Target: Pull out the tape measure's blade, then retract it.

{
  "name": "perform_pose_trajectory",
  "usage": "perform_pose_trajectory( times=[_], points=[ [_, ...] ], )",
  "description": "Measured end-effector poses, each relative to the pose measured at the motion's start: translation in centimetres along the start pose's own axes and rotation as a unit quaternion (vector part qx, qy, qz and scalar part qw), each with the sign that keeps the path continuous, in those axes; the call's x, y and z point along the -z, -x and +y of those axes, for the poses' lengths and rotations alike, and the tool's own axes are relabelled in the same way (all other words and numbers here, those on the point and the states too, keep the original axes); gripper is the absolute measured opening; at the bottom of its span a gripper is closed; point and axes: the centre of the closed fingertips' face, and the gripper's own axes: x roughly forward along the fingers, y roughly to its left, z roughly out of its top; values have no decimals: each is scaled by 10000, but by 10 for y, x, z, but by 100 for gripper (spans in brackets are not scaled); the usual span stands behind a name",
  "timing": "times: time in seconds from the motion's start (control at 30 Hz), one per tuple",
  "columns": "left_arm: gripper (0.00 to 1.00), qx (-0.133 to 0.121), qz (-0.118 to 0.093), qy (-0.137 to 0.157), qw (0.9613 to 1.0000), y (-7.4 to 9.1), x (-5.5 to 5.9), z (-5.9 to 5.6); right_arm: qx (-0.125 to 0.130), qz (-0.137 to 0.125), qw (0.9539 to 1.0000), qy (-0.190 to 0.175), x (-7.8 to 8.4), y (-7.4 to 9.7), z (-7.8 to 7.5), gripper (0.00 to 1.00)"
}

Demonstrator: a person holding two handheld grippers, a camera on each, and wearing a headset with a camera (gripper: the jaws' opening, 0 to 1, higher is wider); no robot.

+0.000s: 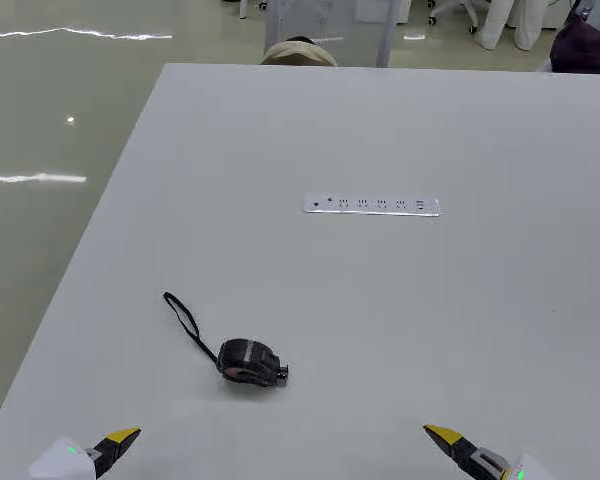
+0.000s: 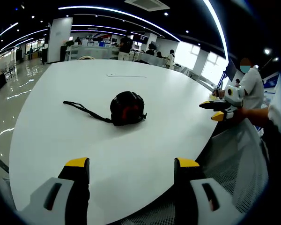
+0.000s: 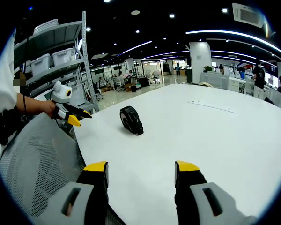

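Yellow-tipped left gripper (image 2: 131, 164), rounded tape measure (image 2: 127, 108)

Your round black tape measure (image 1: 250, 361) lies on the white bench (image 1: 400, 310), left of centre near the front edge, its black strap (image 1: 185, 320) trailing back-left. The flat white socket strip (image 1: 371, 205) sits well behind it, toward the right.

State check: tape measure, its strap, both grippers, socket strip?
Tape measure: blade in, lying on the table, not held.
Strap: stretched out flat, away from the case.
Left gripper: open, empty, at the near table edge.
Right gripper: open, empty, at the near table edge.
Socket strip: nothing plugged in.
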Motion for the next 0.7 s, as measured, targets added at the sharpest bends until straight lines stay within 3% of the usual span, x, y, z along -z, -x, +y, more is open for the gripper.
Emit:
perform_pose_trajectory(
  times=[0.7],
  points=[
    [72, 8, -46, 39, 10000, -1, 1, 1, 7, 19, 10000, 47, -1, 1, 0, 57]
  ],
)
